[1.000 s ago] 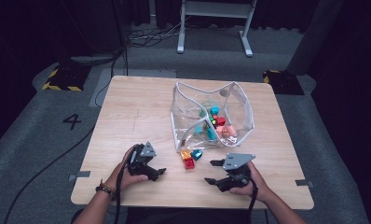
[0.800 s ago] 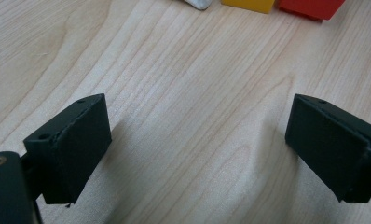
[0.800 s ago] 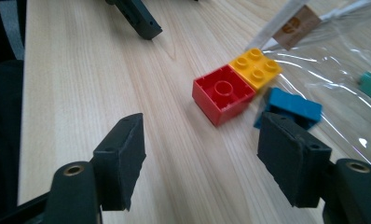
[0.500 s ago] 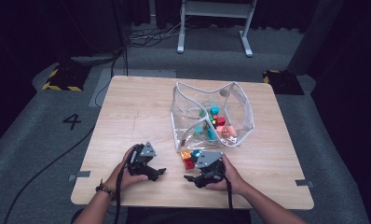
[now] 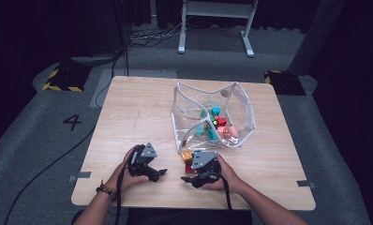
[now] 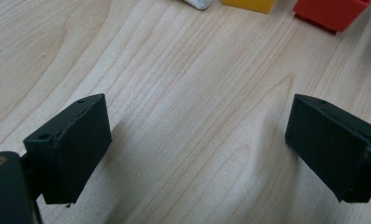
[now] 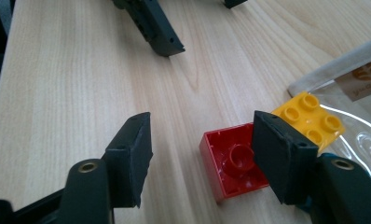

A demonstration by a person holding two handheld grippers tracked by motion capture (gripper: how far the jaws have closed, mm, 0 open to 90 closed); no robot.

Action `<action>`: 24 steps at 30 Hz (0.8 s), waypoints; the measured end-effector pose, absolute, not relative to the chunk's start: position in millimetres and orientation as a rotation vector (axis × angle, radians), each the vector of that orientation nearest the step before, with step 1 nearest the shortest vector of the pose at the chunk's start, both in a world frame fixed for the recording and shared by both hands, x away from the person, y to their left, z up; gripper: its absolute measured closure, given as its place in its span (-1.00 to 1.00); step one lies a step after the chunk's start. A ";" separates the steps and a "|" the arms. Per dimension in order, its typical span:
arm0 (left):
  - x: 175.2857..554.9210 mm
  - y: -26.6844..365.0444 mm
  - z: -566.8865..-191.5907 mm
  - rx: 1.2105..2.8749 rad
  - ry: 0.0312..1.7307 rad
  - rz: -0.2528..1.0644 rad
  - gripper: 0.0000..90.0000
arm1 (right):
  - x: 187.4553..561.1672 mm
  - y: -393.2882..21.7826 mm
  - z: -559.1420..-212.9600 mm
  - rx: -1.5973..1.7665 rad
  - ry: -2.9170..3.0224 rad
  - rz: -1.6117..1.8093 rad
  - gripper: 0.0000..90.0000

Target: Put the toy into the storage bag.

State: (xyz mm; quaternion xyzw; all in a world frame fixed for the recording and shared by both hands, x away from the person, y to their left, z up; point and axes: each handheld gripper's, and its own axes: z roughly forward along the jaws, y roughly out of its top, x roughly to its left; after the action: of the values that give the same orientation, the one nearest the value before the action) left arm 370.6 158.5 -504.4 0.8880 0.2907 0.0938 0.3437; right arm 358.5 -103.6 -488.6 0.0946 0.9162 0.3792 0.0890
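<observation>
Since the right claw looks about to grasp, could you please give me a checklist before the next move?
1. Right claw open: ok; its jaws have just been closing.
2. Upturned red plastic brick between the jaws: ok, though hard against one pad.
3. Pads pressing it: not ok.
4. Yellow studded brick clear of the grasp: cannot tell.
5. Left claw open over bare wooden table: ok.

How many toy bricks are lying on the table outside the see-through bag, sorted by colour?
Red plastic toy brick, lying hollow side up: 1
Yellow plastic toy brick, studs up: 1
Total: 2
</observation>
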 end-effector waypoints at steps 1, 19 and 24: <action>370.6 158.5 -504.4 2.308 0.755 0.243 -0.84 | 357.7 -104.8 -488.7 0.280 2.731 1.135 -0.13; 370.6 158.5 -504.3 2.307 0.755 0.243 -0.84 | 353.7 -137.0 -475.5 0.314 2.682 1.211 -0.19; 370.6 158.5 -504.4 2.307 0.755 0.244 -0.84 | 361.6 -136.1 -485.4 0.307 2.721 1.152 -0.17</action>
State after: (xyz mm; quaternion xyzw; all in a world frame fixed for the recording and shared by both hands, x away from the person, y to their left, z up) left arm 370.6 158.5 -504.4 0.8879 0.2908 0.0937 0.3438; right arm 361.6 -136.1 -485.4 0.1030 0.9125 0.3865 0.0854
